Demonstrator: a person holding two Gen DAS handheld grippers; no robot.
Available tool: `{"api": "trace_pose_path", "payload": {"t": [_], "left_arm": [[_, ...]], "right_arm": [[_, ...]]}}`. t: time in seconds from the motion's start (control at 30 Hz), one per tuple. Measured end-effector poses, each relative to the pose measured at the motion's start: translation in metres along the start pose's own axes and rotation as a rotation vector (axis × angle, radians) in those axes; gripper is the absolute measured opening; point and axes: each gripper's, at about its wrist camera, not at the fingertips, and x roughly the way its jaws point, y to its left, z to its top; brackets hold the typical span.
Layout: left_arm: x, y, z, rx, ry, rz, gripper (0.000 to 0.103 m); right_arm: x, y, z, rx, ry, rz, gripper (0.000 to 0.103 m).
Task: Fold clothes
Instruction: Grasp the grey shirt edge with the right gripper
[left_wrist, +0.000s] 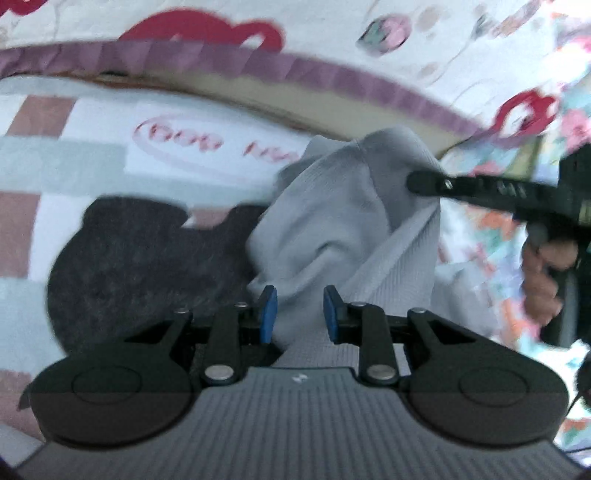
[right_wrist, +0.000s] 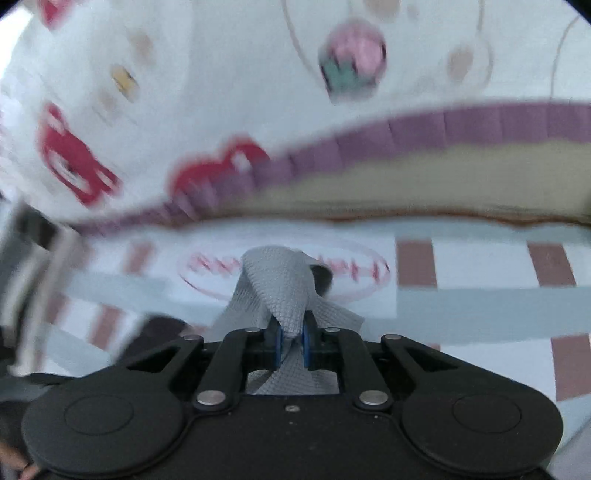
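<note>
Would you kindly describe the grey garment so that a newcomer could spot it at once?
Start from the bed sheet with pale blue and brown blocks. Above it, the grey garment hangs bunched, pinched by the right gripper, and runs down between the open left gripper. Its pale waffle knit sets it apart from the dark fuzzy cloth lying flat beside it.

The garment (left_wrist: 343, 221) hangs bunched above the bed (left_wrist: 92, 155), between the two hand-held grippers. In the left wrist view, the left hand-held gripper (left_wrist: 300, 310) sits at its near end, fabric passing between its parted fingers. The right hand-held gripper (left_wrist: 413, 181) reaches in from the right and pinches the garment's far top. A dark cloth (left_wrist: 140, 266) lies on the bed, left of the garment. A quilt (left_wrist: 369, 22) lies at the far side.
</note>
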Motion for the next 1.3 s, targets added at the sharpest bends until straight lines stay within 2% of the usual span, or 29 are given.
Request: {"api": "trace_pose_path", "payload": {"t": [0.17, 0.33, 0.5, 0.6, 0.67, 0.73, 1.03, 1.13, 1.3], "left_arm": [[-0.006, -0.012, 0.001, 0.02, -0.06, -0.071, 0.027], [-0.011, -0.025, -0.001, 0.056, -0.105, -0.162, 0.034], [-0.019, -0.023, -0.001, 0.04, -0.162, -0.224, 0.039], [-0.031, -0.021, 0.0, 0.036, -0.223, -0.25, 0.042], [-0.038, -0.021, 0.001, 0.039, -0.245, -0.268, 0.05], [-0.034, -0.017, 0.001, 0.002, -0.23, -0.292, 0.056], [-0.015, 0.002, 0.001, -0.167, -0.158, -0.397, 0.058], [-0.009, 0.018, 0.0, -0.267, -0.115, -0.406, 0.06], [0.019, 0.038, -0.009, -0.422, 0.03, -0.374, 0.059]], "right_arm": [[-0.035, -0.006, -0.005, 0.012, -0.077, 0.084, 0.012], [-0.044, -0.016, -0.009, 0.059, -0.059, 0.255, 0.012], [-0.05, -0.008, -0.013, 0.061, -0.035, 0.42, 0.013], [-0.049, -0.006, -0.017, 0.052, 0.001, 0.416, 0.013], [-0.046, -0.007, -0.02, 0.058, 0.02, 0.402, 0.013], [-0.044, -0.009, -0.024, 0.067, 0.034, 0.402, 0.013], [-0.03, -0.01, -0.047, 0.055, 0.125, 0.372, 0.014], [-0.026, -0.012, -0.06, 0.052, 0.166, 0.343, 0.014], [-0.021, -0.011, -0.082, 0.045, 0.223, 0.319, 0.016]]}}
